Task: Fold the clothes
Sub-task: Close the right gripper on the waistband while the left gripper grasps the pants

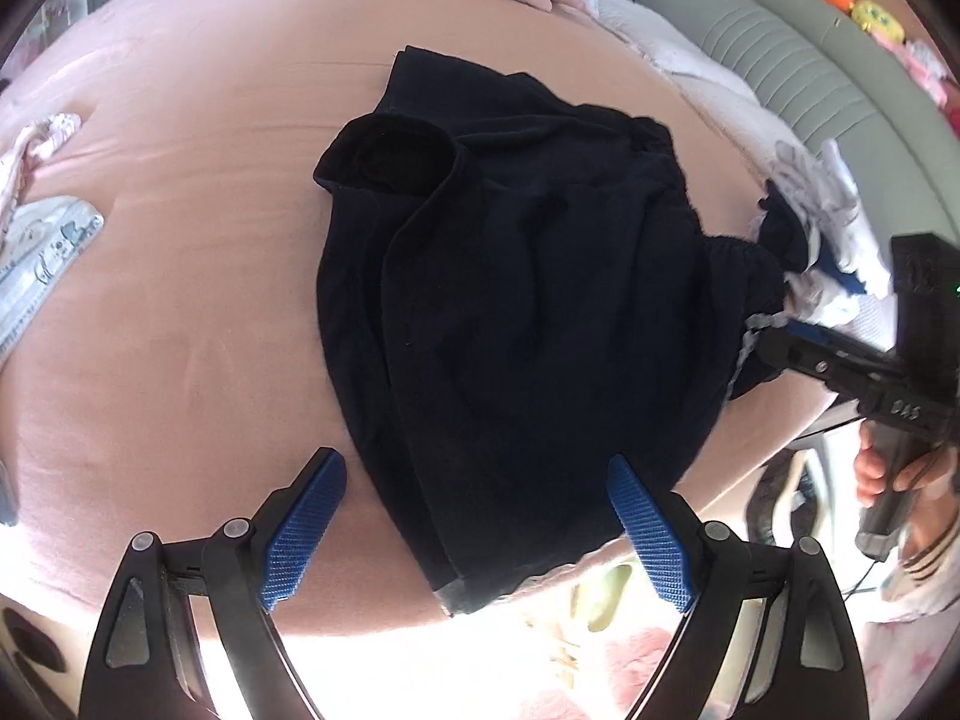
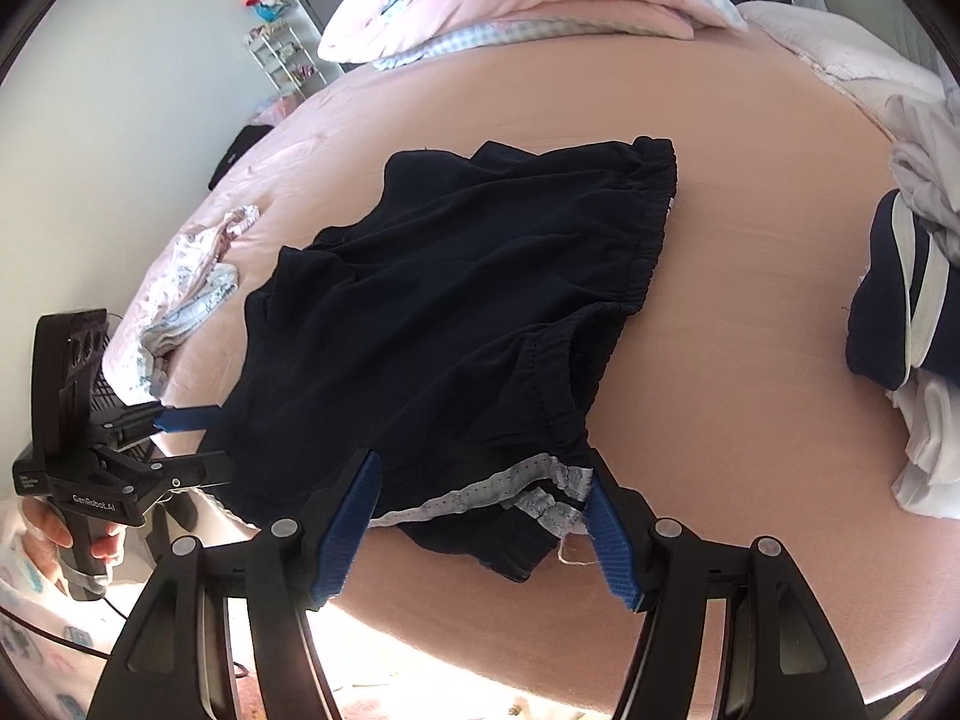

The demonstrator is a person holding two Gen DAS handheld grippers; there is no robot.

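Dark navy shorts [image 1: 510, 270] lie crumpled on the pink bed sheet [image 1: 180, 300]. My left gripper [image 1: 474, 468] is open just above the near leg hem, with cloth lying between its blue pads, which do not press on it. In the right wrist view the shorts [image 2: 450, 300] spread away from me, their elastic waistband [image 2: 648, 210] at the far right. My right gripper [image 2: 483, 468] is open around a corner with grey-white trim [image 2: 510, 492]. Each gripper shows in the other's view: the right gripper [image 1: 774, 339] and the left gripper [image 2: 210, 444], both hand-held.
Folded pink and checked bedding [image 2: 510, 6] lies at the bed's far end. A pile of white and navy clothes [image 2: 912, 300] sits at the right, small patterned garments [image 2: 192, 276] at the left. A grey padded surface [image 1: 780, 60] borders the bed. The bed's near edge runs just under both grippers.
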